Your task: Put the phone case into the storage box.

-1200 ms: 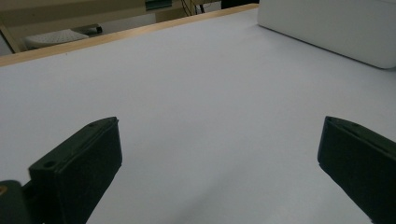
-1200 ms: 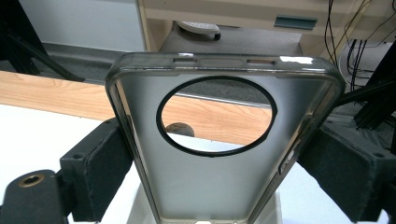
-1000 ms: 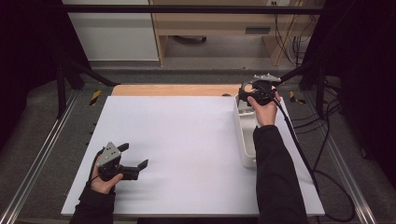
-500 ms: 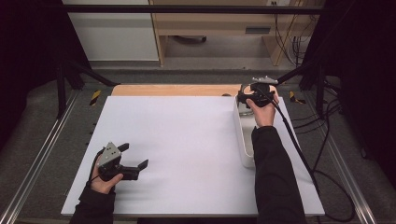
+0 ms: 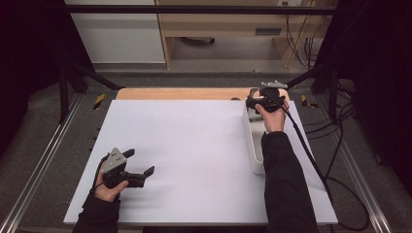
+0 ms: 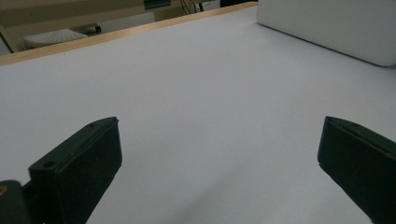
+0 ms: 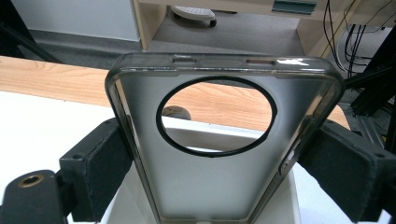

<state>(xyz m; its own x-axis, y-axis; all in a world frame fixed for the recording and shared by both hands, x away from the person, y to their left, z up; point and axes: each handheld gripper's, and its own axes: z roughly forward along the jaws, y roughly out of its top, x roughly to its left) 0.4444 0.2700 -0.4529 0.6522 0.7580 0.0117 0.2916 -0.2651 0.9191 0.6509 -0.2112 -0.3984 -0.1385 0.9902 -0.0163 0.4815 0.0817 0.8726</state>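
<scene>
Over the table's far right corner, the right gripper (image 5: 253,101) pinches a clear phone case (image 7: 219,140) by its edges above the white bin (image 5: 253,145), where the flexible shell could bow and slip, while the left gripper (image 5: 141,165) rests wide open, empty.

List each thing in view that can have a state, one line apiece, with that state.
Phone case: clear, empty, held upright, clamped by its two long edges.
Right gripper: shut on the phone case, raised over the far end of the white bin.
Left gripper: open, nothing between its fingers, low over the white table sheet.
White bin: upright on the sheet's right side; contents hidden.
</scene>
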